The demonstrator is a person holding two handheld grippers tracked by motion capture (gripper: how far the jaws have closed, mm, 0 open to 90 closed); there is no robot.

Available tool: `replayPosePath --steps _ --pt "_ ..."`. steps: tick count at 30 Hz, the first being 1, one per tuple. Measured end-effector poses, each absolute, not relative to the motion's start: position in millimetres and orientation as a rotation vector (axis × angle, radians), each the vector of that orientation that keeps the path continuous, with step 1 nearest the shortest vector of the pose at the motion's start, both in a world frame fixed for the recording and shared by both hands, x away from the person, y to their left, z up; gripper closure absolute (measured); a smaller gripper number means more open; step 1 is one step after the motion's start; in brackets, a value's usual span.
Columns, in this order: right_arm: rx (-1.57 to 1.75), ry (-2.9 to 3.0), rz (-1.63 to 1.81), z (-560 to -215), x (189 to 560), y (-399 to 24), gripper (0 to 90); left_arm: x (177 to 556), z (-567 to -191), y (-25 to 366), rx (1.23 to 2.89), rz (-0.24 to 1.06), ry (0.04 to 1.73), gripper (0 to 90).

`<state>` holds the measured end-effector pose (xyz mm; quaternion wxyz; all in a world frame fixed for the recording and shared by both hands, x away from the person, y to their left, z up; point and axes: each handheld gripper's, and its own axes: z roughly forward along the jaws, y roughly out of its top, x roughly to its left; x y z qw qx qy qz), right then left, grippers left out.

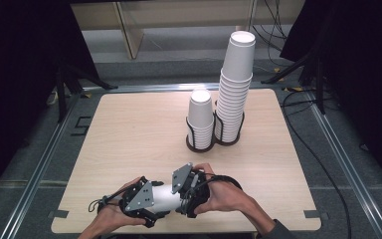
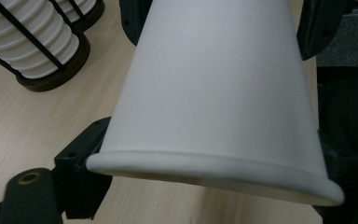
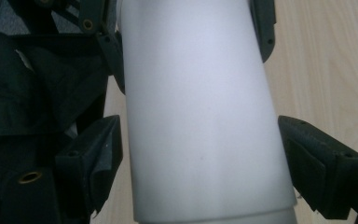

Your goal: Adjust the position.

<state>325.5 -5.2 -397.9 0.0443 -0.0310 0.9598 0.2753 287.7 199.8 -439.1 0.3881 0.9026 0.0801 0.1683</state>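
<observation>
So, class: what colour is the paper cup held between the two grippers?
Plain white, no pattern. The paper cup shows best in the left gripper view.

Looks like a lab recording bay: pale square wooden table (image 1: 129,149) centred, black curtains (image 1: 20,59) at nine and three o'clock, loose black cables (image 1: 323,164) at three.

High view: above the near edge of the table (image 1: 129,129), looking forward and down.
Left gripper view: close along the paper cup (image 2: 223,93), toward the cup racks (image 2: 51,74).
Right gripper view: close on that cup (image 3: 200,116).
Shared: cup, tabletop.
</observation>
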Motion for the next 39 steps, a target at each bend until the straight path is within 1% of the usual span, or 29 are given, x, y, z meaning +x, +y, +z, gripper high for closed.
replayPosePath --steps 1,4,8,9,12,14,16,19,24,26,27,28,29,34,39 --pt "-0.087 2.947 0.834 -400.4 324.7 -3.8 18.0 284.9 -440.2 198.0 2.262 0.408 0.234 16.6" --pt "-0.108 2.939 0.810 -403.4 325.7 -2.7 18.5 286.0 -438.3 199.4 2.291 0.425 0.205 16.6" --pt "-0.150 2.933 0.774 -406.4 325.7 -0.7 20.5 285.1 -439.2 198.3 2.293 0.402 0.208 16.6" --pt "-0.159 2.935 0.772 -407.0 325.6 -0.3 23.4 285.0 -439.4 198.1 2.298 0.397 0.204 16.6" --pt "-0.165 2.930 0.761 -407.0 326.1 -0.9 24.2 285.2 -440.2 197.9 2.291 0.397 0.210 16.4" --pt "-0.169 2.930 0.763 -406.5 325.9 -1.1 24.3 285.7 -441.7 197.8 2.262 0.386 0.227 13.4" --pt "-0.165 2.926 0.776 -405.2 326.9 -2.3 24.1 287.8 -443.3 199.5 2.229 0.381 0.237 11.8" --pt "-0.143 2.933 0.820 -403.1 328.2 -5.6 23.9 290.7 -447.1 202.8 2.128 0.359 0.271 8.4" --pt "-0.110 2.956 1.016 -397.7 337.6 -19.4 24.0 294.4 -443.5 210.4 1.993 0.308 0.281 7.7" --pt "-0.127 2.927 1.065 -395.7 342.2 -23.4 24.0 295.6 -442.1 213.2 1.946 0.279 0.301 7.7" --pt "-0.086 2.932 1.122 -391.3 342.7 -29.1 24.0 296.9 -441.1 216.4 1.894 0.254 0.322 8.2" --pt "-0.086 2.932 1.122 -391.3 342.7 -29.1 24.0 296.9 -441.1 216.4 1.894 0.254 0.322 8.5" --pt "-0.073 2.916 1.201 -387.7 345.5 -34.5 24.0 297.6 -441.0 217.6 1.848 0.234 0.333 8.7" --pt "-0.051 2.898 1.338 -383.1 347.5 -40.0 24.0 299.6 -440.3 220.4 1.750 0.176 0.362 10.1" --pt "-0.056 2.867 1.423 -381.7 349.3 -40.8 23.9 298.7 -439.1 220.0 1.708 0.154 0.377 11.1"
